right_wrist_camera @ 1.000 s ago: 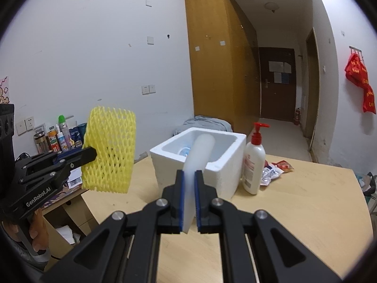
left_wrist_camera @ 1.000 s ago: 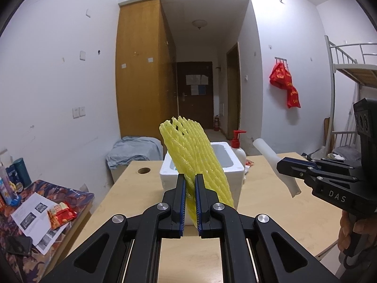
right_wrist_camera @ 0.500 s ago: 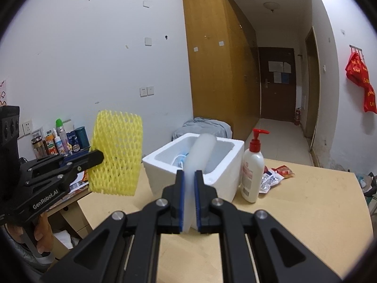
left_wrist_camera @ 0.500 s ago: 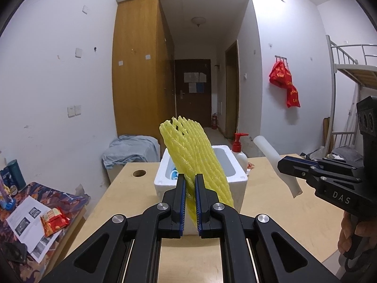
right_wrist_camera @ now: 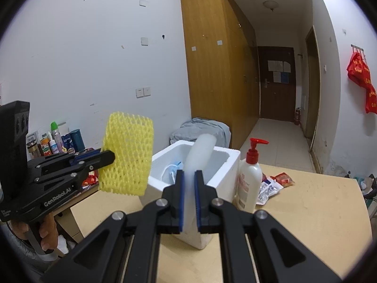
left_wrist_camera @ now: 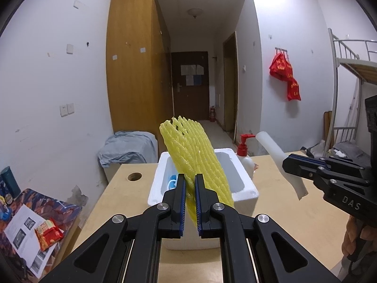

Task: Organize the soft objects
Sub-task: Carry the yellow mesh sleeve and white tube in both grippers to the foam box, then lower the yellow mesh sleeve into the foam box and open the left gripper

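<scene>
One wooden table (right_wrist_camera: 306, 212) carries a white foam box (left_wrist_camera: 245, 188), open at the top, with something blue and white (right_wrist_camera: 174, 168) lying inside at its left end; what it is cannot be told. Just right of the box stands a red-pumped lotion bottle (right_wrist_camera: 249, 179), with snack packets (right_wrist_camera: 275, 184) beside it. The left gripper (left_wrist_camera: 189, 186) is clamped on a yellow foam net sleeve (left_wrist_camera: 195, 158), held up over the box's near side. The right gripper (right_wrist_camera: 188, 184) is pinched tight on a white foam sheet (right_wrist_camera: 200, 151), raised in front of the box.
</scene>
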